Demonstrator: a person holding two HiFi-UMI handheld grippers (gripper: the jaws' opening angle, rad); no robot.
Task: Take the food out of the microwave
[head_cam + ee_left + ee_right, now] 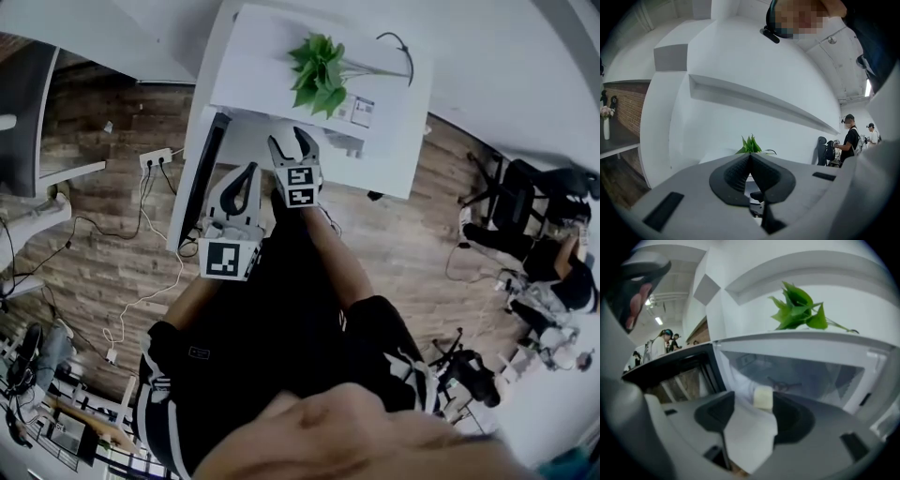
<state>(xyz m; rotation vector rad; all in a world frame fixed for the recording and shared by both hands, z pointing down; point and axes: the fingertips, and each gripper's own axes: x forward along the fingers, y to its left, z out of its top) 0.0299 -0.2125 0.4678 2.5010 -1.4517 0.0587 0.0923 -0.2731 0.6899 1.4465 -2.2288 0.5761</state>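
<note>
One pale block (763, 397), prob. the food, sits in the open microwave (801, 347); right gripper (753, 404) spread wide to take it, left gripper (750, 157) pinched shut, empty.

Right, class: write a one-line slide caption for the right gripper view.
Open right gripper faces the open microwave, a pale food block inside, plant on top.

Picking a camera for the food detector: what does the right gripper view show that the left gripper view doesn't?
Right only: the open microwave, its door swung left, and a pale food block inside, seen between the open jaws of the right hand-held gripper. Left only: the left hand-held gripper, jaws shut and empty, bystanders at far right, and a vase at left. Both: the green plant.
</note>
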